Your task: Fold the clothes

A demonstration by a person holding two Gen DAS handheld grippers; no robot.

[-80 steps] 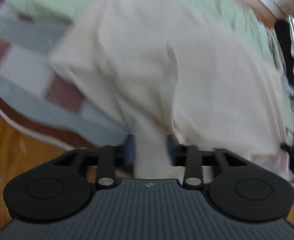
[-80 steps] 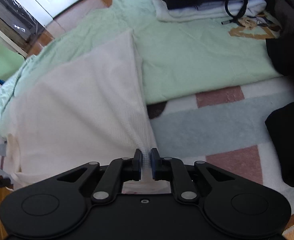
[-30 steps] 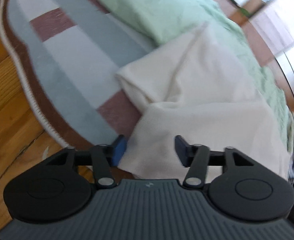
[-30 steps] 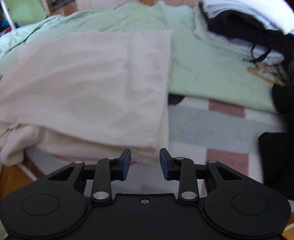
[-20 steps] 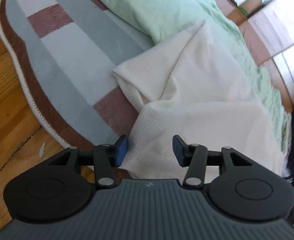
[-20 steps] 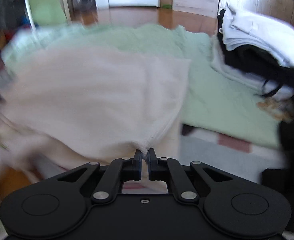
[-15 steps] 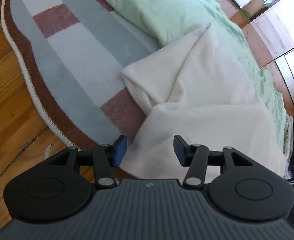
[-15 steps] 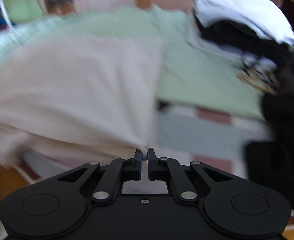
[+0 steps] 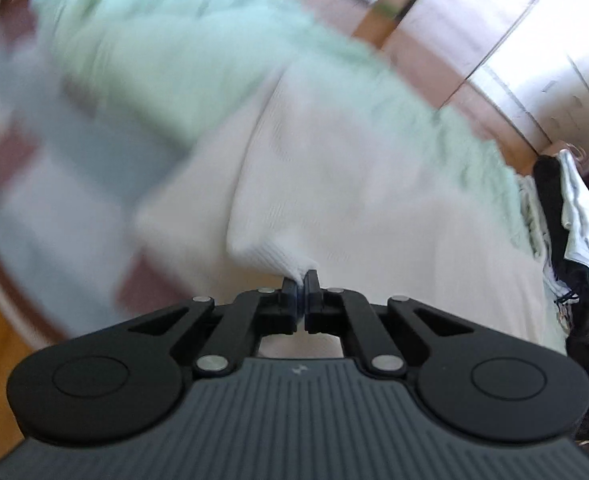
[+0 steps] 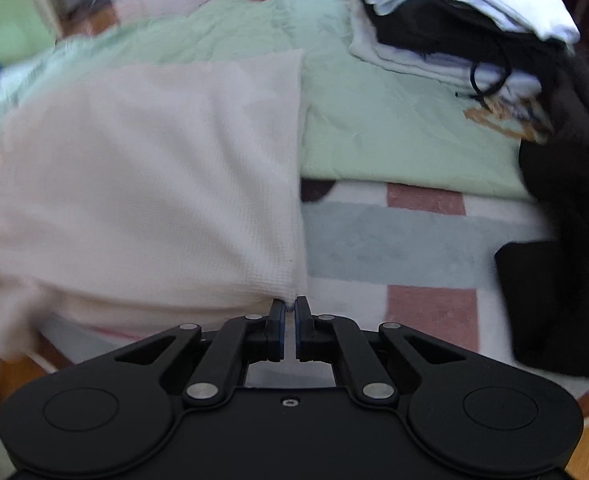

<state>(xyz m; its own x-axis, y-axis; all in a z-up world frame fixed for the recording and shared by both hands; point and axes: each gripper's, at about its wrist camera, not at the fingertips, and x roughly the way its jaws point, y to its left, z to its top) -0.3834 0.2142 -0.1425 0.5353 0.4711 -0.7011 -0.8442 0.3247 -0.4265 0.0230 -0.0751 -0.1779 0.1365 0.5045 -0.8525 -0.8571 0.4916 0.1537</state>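
Step in hand: both near corners of the cream garment (image 10: 146, 184) are pinched, so I take the next fold to be carrying that near edge over toward the far edge.
Left gripper (image 9: 301, 280): its jaws have just been closing and are now clamped on a bunched corner of the cream cloth, which peaks up from the pinch.
Right gripper (image 10: 289, 307): jaws drawn together on the near right corner of the same cloth, only a sliver of fabric showing between the pads.
Where the garment is: spread on the floor, its far part on the green sheet (image 10: 394, 136), its near part on the checked rug (image 10: 394, 240).
Doing it well: I would lift both corners together and level, keep the edge taut between them, and lay it square on the far edge; the left pinch looks bunched, so that side may drag a wrinkle.
Nearby: a stack of folded clothes (image 10: 454, 8) sits far right on the sheet, and a dark garment (image 10: 566, 280) lies on the rug to the right.
In the way: nothing lies on the cream cloth itself; the stack is near its far right corner, so the fold should stay left of it.
Unclear: the left wrist view is blurred, so the rug and floor there are hard to read.
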